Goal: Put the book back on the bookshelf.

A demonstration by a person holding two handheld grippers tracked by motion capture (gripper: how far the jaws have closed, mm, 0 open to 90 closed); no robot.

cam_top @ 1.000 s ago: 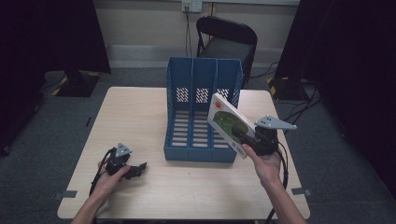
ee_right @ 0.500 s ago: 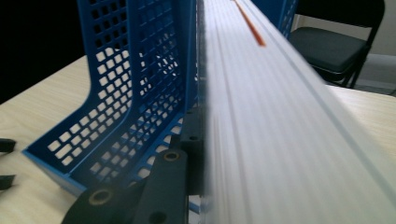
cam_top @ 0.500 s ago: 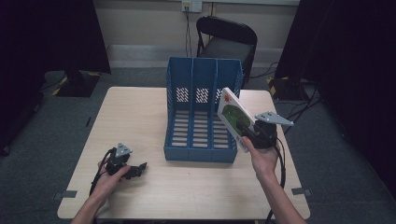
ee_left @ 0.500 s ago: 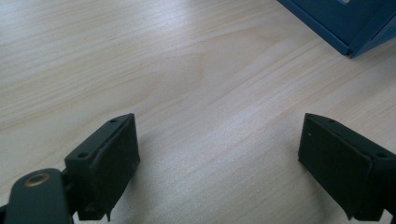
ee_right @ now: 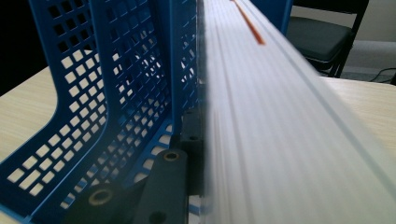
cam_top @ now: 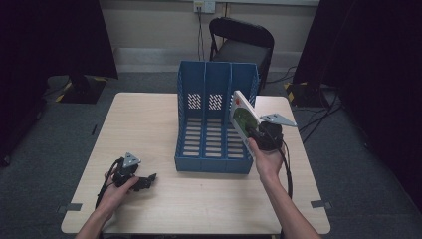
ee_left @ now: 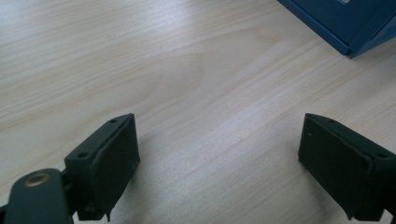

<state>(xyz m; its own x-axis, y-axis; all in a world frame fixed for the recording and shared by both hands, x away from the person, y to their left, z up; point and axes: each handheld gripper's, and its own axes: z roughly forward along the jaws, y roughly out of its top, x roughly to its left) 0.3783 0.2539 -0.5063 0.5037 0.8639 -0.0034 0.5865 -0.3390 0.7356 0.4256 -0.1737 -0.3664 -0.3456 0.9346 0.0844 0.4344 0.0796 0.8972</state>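
Note:
A blue three-slot file rack (cam_top: 217, 74) stands upright in the middle of the table. My right gripper (cam_top: 255, 135) is shut on a white book with a green cover (cam_top: 242, 117), held tilted on edge against the rack's right side, over its right slot. In the right gripper view the book's page edges (ee_right: 280, 116) run away from me beside the rack's perforated wall (ee_right: 116, 93); one black jaw of the right gripper (ee_right: 219, 154) presses the book's left face and the other is hidden. My left gripper (cam_top: 147, 180) rests on the table at the front left. The left gripper (ee_left: 219, 158) is open and empty.
The wooden table (cam_top: 149, 119) has free room left of the rack and along the front. A corner of the rack (ee_left: 355, 23) shows beyond the left jaws. A black folding chair (cam_top: 244, 45) stands behind the table, with cables on the floor.
My right hand has carried the book away from me and slightly left, closer to the rack's right slot, and the book now stands more edge-on. The left gripper has stayed put.

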